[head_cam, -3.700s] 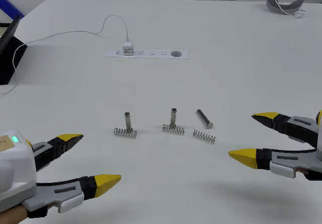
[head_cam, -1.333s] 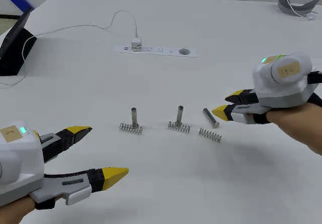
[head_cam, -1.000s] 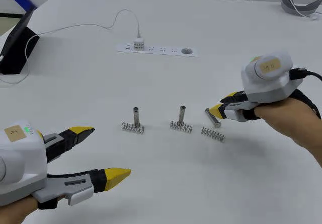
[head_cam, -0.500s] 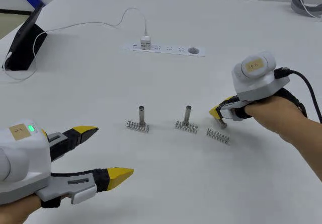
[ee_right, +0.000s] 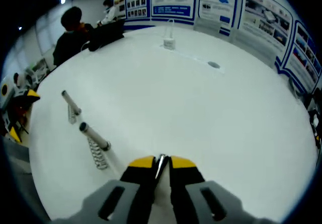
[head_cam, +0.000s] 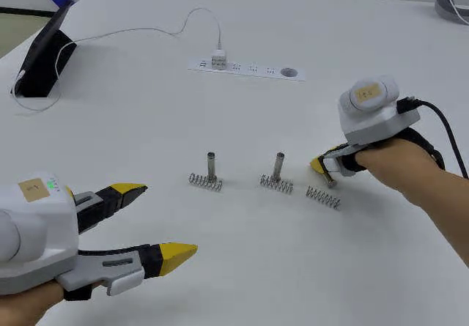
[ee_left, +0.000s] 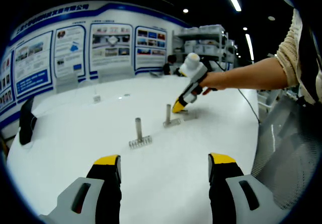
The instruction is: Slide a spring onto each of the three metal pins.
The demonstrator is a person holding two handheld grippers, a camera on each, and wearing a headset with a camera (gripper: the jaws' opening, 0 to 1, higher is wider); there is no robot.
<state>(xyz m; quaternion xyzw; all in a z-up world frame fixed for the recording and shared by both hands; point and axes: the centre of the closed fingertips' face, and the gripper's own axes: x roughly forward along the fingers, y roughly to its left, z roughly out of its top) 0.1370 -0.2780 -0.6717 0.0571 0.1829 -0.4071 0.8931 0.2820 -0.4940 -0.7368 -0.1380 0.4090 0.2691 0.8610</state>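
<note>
the third pin [ee_right: 160, 163], just right of the middle pin [head_cam: 279, 163], is pinched between the closed jaws of the right hand-held gripper [head_cam: 319, 168], probably to stand it upright like the middle one. its spring [head_cam: 323, 198] lies on the worktop [head_cam: 242, 275] just beside it. the left hand-held gripper [head_cam: 163, 220] hovers open and empty, well left of the middle pin.

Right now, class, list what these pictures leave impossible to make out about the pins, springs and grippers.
- Third pin: head view, mostly hidden behind the right gripper.
- Nearest spring: left gripper view, coils too small to count.
- Left gripper: head view, body cut off by the bottom-left edge.
</note>
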